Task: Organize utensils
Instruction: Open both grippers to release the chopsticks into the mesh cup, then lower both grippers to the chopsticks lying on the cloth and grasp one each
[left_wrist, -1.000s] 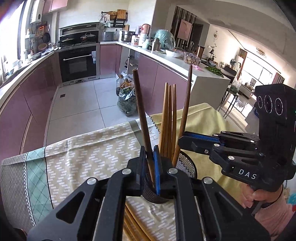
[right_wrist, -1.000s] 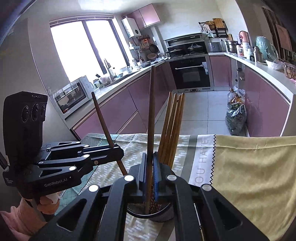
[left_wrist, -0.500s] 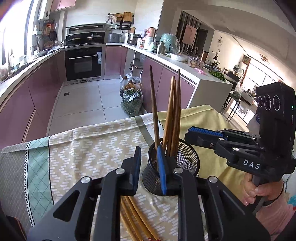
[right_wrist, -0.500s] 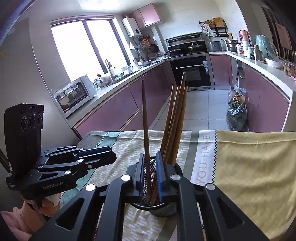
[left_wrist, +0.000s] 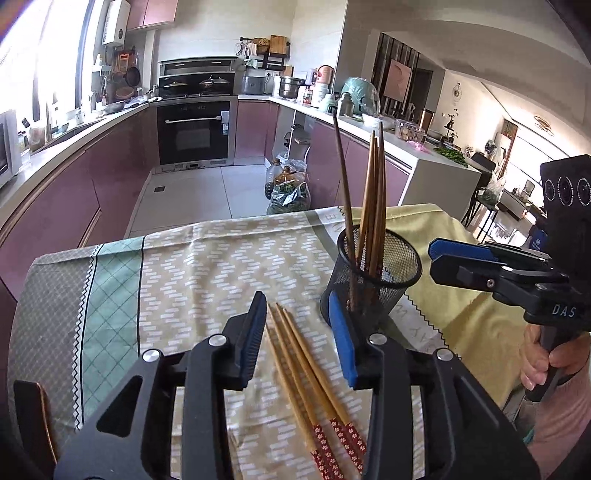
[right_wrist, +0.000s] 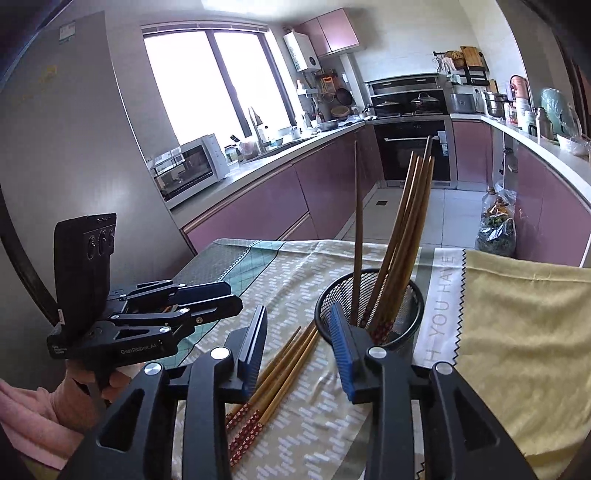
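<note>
The left gripper (left_wrist: 297, 334) hangs low over the patterned cloth (left_wrist: 207, 266), its jaws having just been opening and now parted with nothing pressed between them; the loose chopsticks (left_wrist: 306, 373) lie flat on the cloth directly under the gap, their red flowered ends nearest the camera. Further right stands the black mesh holder (left_wrist: 380, 273) with several chopsticks upright in it, and beyond it the right gripper (right_wrist: 299, 339), jaws likewise just opened and empty. The sticks look light, stiff and smooth, apt to roll or slip from a loose pinch; I would judge a hold on the thicker decorated part, one at a time, steadier than the thin tips
</note>
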